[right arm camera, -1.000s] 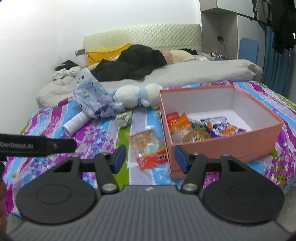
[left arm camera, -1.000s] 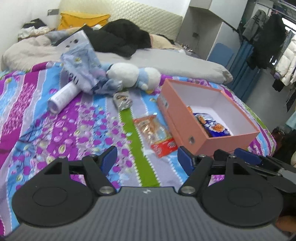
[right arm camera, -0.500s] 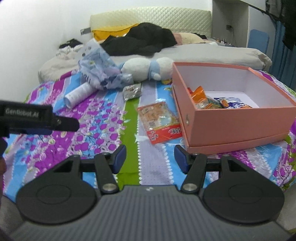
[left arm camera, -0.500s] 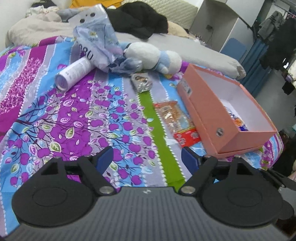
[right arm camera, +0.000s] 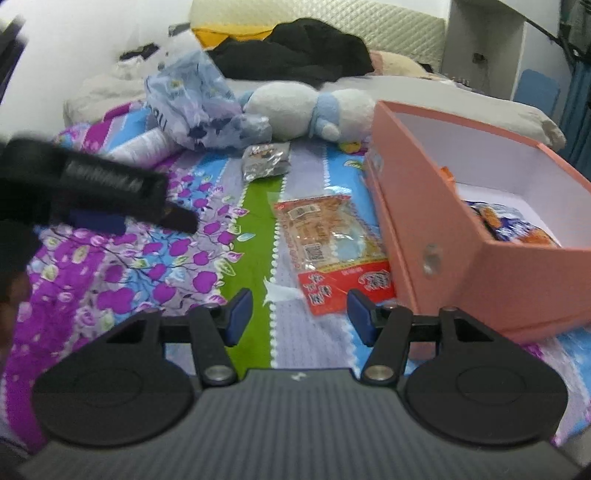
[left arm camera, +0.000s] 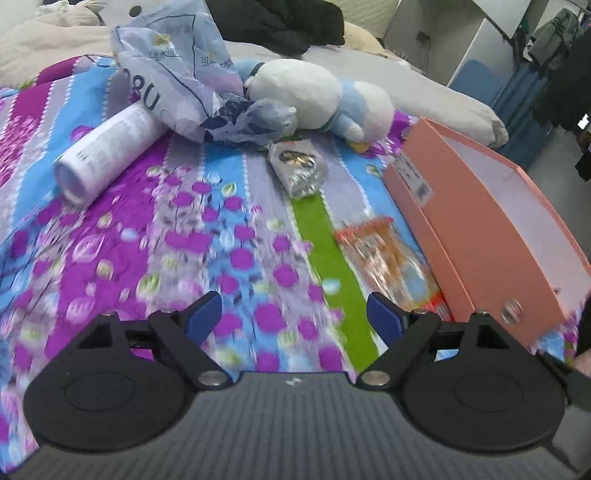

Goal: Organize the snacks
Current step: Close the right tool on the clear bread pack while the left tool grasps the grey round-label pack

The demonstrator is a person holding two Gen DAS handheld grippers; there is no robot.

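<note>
I'm working in a home bedroom. In front of me is a bed (right arm camera: 129, 258) spread with a floral striped blanket (left arm camera: 184, 240), backed by a quilted headboard (right arm camera: 388, 22). A plush toy (left arm camera: 317, 96), a yellow pillow (right arm camera: 229, 35) and dark clothes (right arm camera: 295, 51) lie on it. Coats (left arm camera: 554, 33) hang at the right edge, beside a white cabinet (right arm camera: 480, 40).

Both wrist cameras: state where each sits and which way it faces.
Left wrist: on the left gripper, jaws opening and empty, angled down over the bedspread; a bit of hand shows at the right edge.
Right wrist: on the right gripper, open, aimed at the orange snack packet; the left gripper shows at left.
Shared: packet, silver packet, pink box.
</note>
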